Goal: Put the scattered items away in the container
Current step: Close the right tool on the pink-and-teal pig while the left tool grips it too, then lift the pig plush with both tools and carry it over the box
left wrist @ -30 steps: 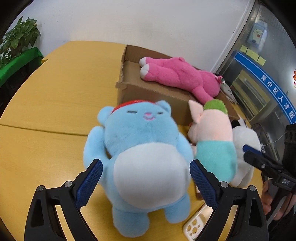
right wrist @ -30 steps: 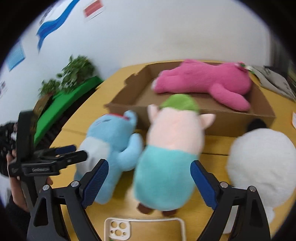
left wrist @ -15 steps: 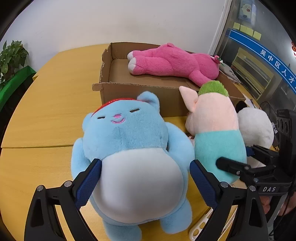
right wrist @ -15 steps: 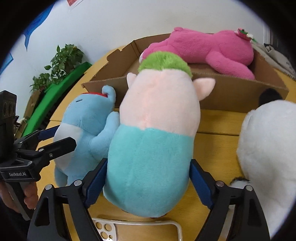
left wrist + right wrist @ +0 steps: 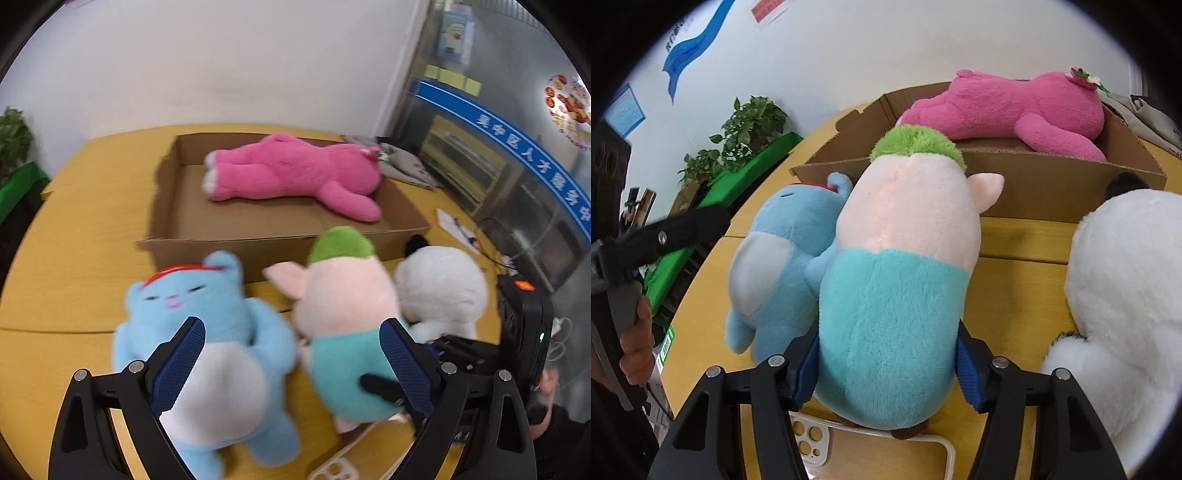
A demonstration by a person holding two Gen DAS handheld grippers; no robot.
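A cardboard box (image 5: 280, 240) (image 5: 1052, 192) holds a pink plush bear (image 5: 295, 173) (image 5: 1015, 107). In front of it on the yellow table lie a blue plush bear (image 5: 207, 332) (image 5: 775, 258), a pig plush with green hair and teal trousers (image 5: 343, 321) (image 5: 897, 266) and a white plush (image 5: 439, 288) (image 5: 1126, 288). My right gripper (image 5: 886, 365) is shut on the pig plush's teal lower body. My left gripper (image 5: 291, 358) is open above the blue bear and the pig, holding nothing.
A clear phone case (image 5: 871, 458) (image 5: 332, 469) lies on the table at the near edge. Grey cloth and papers (image 5: 402, 166) lie right of the box. A green planter (image 5: 738, 177) stands off the table's left side.
My right gripper has moved in and closed on the pig plush's teal body. My left gripper has drawn back and to the right, off the blue bear's belly.
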